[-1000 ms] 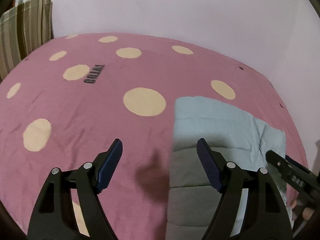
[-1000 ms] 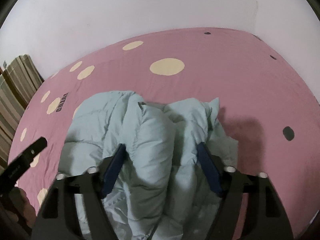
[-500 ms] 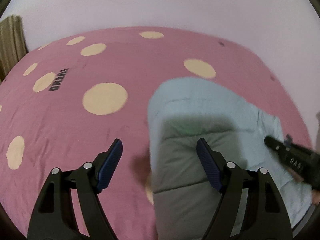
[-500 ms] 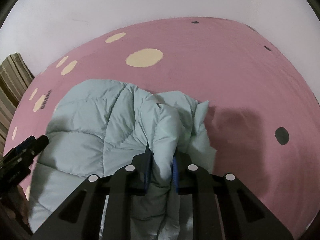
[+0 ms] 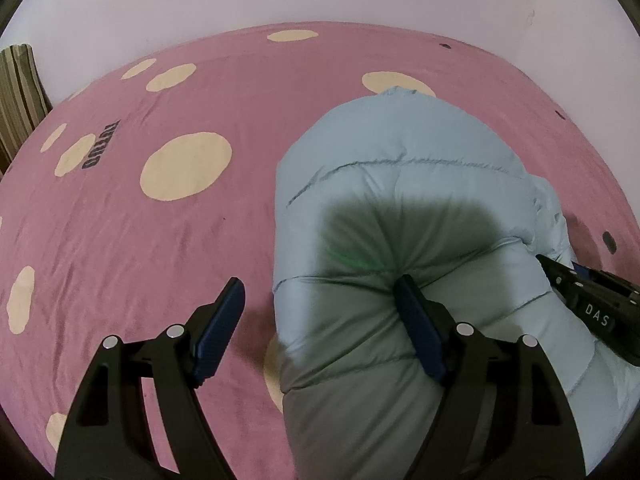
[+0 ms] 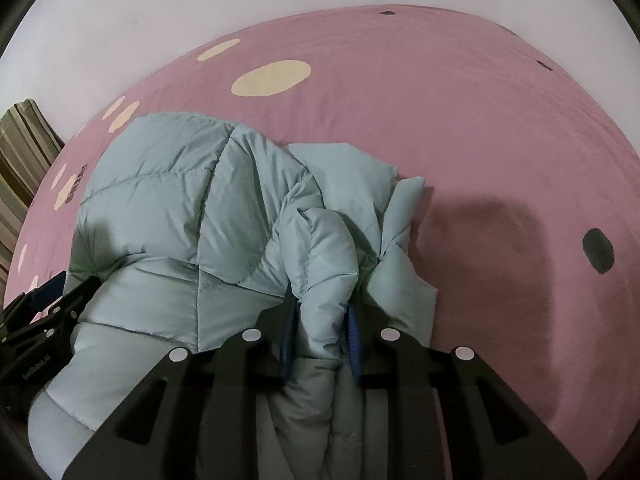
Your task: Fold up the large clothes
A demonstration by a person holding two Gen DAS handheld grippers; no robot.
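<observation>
A pale blue puffer jacket (image 5: 400, 168) lies bunched on the pink bed. My left gripper (image 5: 320, 304) is open and straddles the jacket's left edge. Its right finger (image 5: 416, 320) presses into the padding and its left finger (image 5: 224, 320) hangs over the sheet. In the right wrist view, my right gripper (image 6: 322, 320) pinches a raised fold of the jacket (image 6: 180, 184) between its blue pads, and its jaws are opening slightly. The right gripper's body (image 5: 592, 308) shows at the right edge of the left wrist view. The left gripper (image 6: 40, 320) shows at the lower left of the right wrist view.
The bed sheet (image 5: 160, 240) is pink with cream dots and a few dark ones, and spreads wide to the left and beyond the jacket. A striped cloth (image 5: 16, 92) sits at the far left edge. A pale wall stands behind the bed.
My left gripper came down and rightward, from over bare sheet to across the jacket's left edge. My right gripper closed from wide open onto a jacket fold and sank lower.
</observation>
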